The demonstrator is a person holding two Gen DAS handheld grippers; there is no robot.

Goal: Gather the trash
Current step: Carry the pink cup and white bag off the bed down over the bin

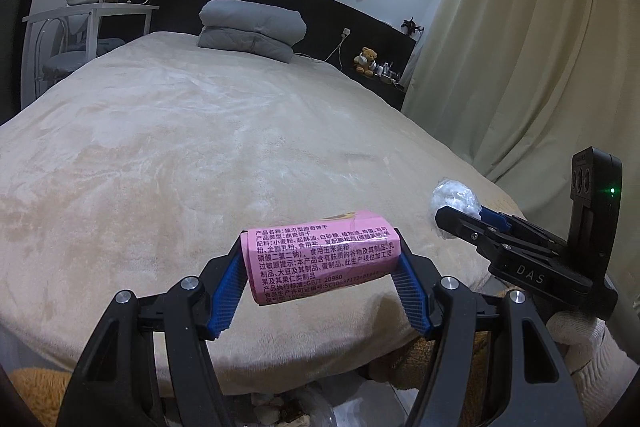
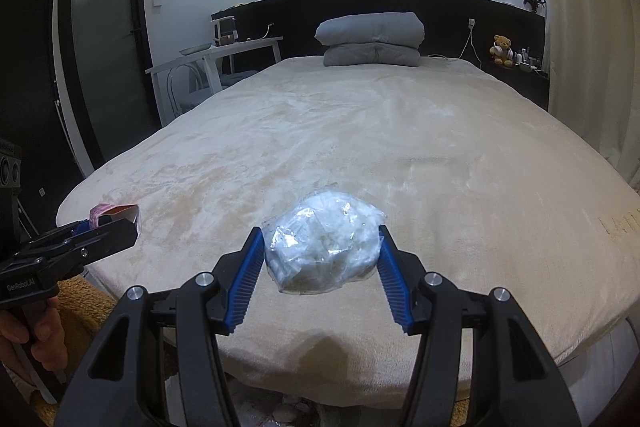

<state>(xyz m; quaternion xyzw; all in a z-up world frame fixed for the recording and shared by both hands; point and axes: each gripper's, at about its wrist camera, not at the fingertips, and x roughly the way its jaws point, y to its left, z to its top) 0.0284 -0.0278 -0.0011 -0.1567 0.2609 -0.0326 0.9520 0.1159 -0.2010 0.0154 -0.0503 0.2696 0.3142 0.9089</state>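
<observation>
Soft, matt, plush beige cloth across the bed [image 2: 400, 147], slightly uneven in nap. Glossy pink printed film or paper on the wrapper [image 1: 320, 259], smooth and lightly creased. Clear, shiny, crinkled plastic in the bag [image 2: 324, 251]. Matt black hard plastic on each hand-held gripper, left [image 1: 320, 291] and right [image 2: 320, 279], with ribbed blue pads [image 2: 244, 283] and bright metal screw heads.

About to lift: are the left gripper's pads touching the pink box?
Touching. In the left wrist view, both blue pads press against the ends of the pink box, with no gap showing at either side.
</observation>
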